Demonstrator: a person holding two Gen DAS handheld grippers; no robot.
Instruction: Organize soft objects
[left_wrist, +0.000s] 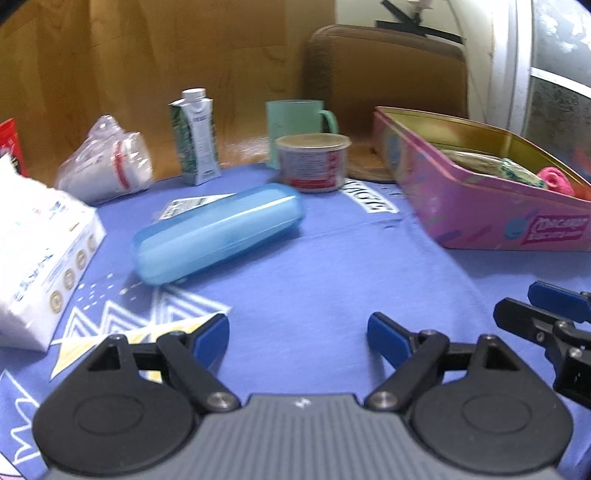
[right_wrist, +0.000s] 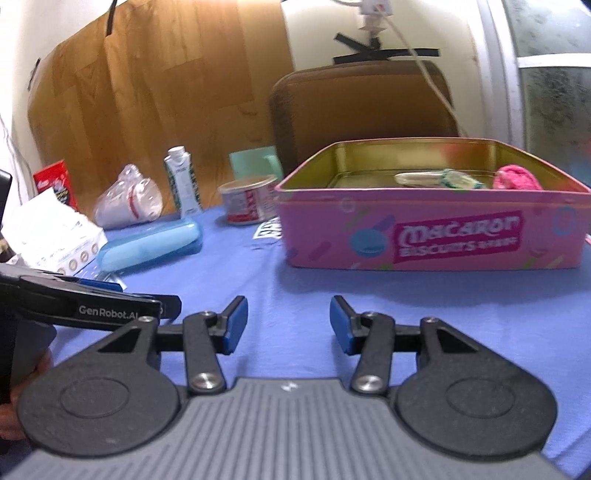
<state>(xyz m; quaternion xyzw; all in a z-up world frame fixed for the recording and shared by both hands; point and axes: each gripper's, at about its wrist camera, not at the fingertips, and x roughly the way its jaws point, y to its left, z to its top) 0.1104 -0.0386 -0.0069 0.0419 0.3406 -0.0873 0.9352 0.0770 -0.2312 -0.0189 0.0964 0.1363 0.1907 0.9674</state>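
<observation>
Blue printed cloth covered the table, with a brown chair back and wood panelling behind. At the far right stood a pink biscuit tin, lid off, holding the soft things: a pink knitted piece at its right end and a pale green-trimmed piece beside it. Left of the tin lay a blue plastic case, with a small tub, a green mug, a carton and a bagged bundle farther off. A white tissue pack sat at the near left. The left gripper hovered over bare cloth with fingers spread wide, gripping nothing. The right gripper was likewise parted and empty, near the tin.
</observation>
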